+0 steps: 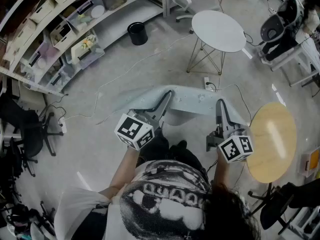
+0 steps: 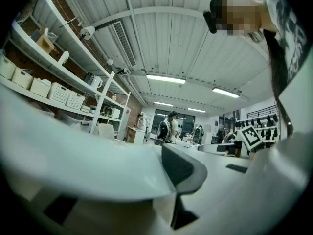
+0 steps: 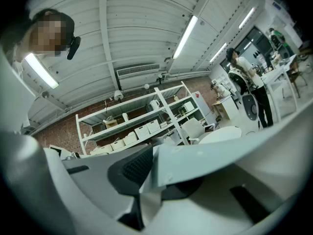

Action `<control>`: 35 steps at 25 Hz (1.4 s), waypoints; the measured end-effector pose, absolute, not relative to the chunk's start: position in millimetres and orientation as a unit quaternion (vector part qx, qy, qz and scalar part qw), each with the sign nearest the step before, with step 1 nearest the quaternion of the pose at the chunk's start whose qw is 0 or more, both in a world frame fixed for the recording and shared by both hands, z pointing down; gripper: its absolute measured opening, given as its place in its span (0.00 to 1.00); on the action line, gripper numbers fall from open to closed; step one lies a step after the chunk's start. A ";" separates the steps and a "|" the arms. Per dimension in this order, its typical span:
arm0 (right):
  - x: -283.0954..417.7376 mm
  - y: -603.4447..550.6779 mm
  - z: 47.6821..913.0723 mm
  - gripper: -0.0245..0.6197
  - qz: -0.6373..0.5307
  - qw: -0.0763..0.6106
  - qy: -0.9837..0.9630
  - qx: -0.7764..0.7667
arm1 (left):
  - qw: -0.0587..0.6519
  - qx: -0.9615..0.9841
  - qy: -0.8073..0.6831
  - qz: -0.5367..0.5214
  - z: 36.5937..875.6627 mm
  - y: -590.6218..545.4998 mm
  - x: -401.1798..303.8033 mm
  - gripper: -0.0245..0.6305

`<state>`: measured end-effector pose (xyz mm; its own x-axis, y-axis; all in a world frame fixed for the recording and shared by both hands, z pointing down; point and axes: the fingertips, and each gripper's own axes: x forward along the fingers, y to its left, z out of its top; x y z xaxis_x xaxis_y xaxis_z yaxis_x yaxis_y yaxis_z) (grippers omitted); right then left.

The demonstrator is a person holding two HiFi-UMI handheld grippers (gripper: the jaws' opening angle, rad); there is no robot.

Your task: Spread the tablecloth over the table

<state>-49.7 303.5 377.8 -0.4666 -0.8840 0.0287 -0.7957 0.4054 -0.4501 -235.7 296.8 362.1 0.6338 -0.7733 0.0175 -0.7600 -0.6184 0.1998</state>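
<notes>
Left gripper (image 1: 166, 97) and right gripper (image 1: 220, 104) are each clamped on the upper edge of the pale tablecloth (image 1: 192, 100). The cloth is stretched in the air between them, short of the white round tabletop (image 1: 218, 30) and well apart from it.

Risks: the thin edge may slip from one pinch during the throw. An uneven pull could land it skewed, with one side hanging low.

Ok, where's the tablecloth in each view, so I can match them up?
Head view: tablecloth at centre, stretched between left hand-held gripper and right hand-held gripper.
Left gripper view: pale sheet across lower left, clamped in the jaws.
Right gripper view: pale sheet across lower right, clamped in the jaws.
Shared landmark: white shelving with bins.
</notes>
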 end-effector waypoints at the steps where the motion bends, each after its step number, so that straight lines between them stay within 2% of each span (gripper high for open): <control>1: -44.8 304.5 379.4 0.11 -0.203 0.103 0.833 -0.504 | 0.099 0.897 -0.429 -0.034 365.2 298.5 -230.7 0.13; 35: 37.9 317.5 390.1 0.12 -0.221 0.124 0.836 -0.487 | 0.113 0.898 -0.424 -0.014 365.5 310.0 -145.9 0.13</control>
